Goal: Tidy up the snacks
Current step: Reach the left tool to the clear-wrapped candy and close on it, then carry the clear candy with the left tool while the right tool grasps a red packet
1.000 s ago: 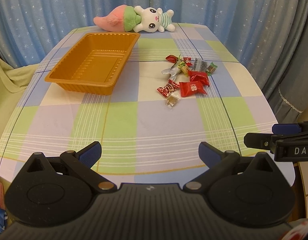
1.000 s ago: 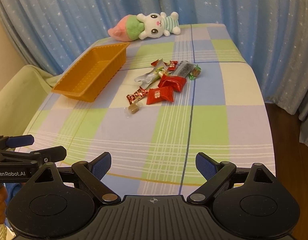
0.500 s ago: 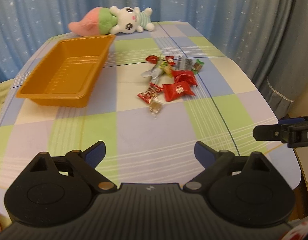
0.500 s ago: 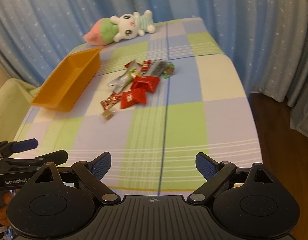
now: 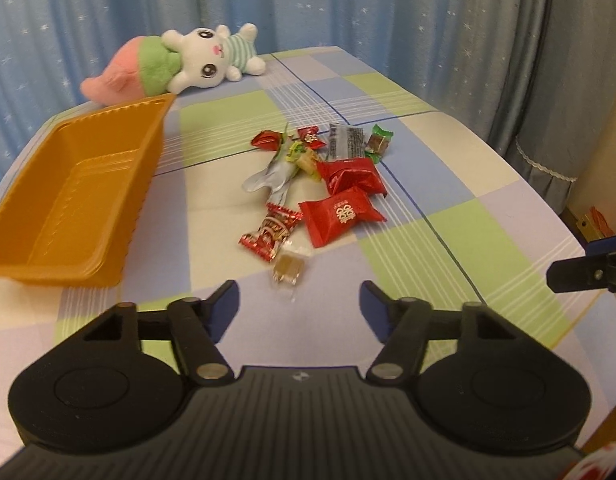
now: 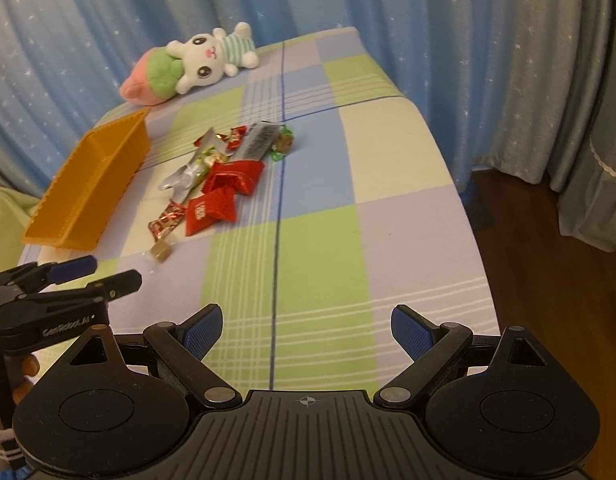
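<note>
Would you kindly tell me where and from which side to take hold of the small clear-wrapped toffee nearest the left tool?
Grip the toffee across its brown block, coming from above. It lies flat on the tablecloth, apart from the other sweets, and its twisted ends look too flimsy. The open left tool is just short of it.

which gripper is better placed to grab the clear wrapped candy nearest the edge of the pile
Left. The left gripper is open with the clear wrapped candy just ahead of its fingers. The right gripper is also open but faces bare tablecloth, with the candy off to its left.
</note>
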The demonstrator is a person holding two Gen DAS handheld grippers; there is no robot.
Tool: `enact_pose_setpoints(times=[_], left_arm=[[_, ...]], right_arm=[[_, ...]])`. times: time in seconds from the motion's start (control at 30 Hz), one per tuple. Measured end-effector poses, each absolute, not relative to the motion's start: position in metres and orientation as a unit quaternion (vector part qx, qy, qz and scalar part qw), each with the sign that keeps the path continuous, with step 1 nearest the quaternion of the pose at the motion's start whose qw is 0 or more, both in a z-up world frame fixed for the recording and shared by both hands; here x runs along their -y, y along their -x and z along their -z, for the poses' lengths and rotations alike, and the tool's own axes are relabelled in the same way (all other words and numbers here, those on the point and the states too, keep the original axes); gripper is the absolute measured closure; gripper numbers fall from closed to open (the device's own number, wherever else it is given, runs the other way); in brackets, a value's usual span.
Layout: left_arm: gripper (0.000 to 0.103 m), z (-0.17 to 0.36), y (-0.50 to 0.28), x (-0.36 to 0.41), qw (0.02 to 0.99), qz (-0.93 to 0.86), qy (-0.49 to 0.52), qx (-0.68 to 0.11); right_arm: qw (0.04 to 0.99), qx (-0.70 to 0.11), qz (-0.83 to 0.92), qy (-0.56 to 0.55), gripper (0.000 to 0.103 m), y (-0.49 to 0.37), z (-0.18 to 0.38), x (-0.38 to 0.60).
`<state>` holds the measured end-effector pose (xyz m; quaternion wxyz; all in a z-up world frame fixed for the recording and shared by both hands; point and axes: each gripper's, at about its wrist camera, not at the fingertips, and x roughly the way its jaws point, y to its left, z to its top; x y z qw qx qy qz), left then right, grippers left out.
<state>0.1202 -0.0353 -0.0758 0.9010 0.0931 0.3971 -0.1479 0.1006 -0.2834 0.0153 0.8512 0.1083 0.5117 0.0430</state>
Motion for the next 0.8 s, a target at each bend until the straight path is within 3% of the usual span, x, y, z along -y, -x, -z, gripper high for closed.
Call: enact_pose_setpoints(times=[0.2, 0.8], left_arm=[[0.063, 0.089, -0.147, 0.041, 0.895, 0.161, -0.106, -0.403], [0.084, 0.113, -0.179, 0.042, 0.876, 0.188, -0.108, -0.432]], right_arm=[[0.846, -0.52, -0.034, -0.112, 0.012, -0.107, -0.01, 0.288], [0.836, -0.536, -0.019, -0.117, 0.012, -0.127, 0.003, 0.291]])
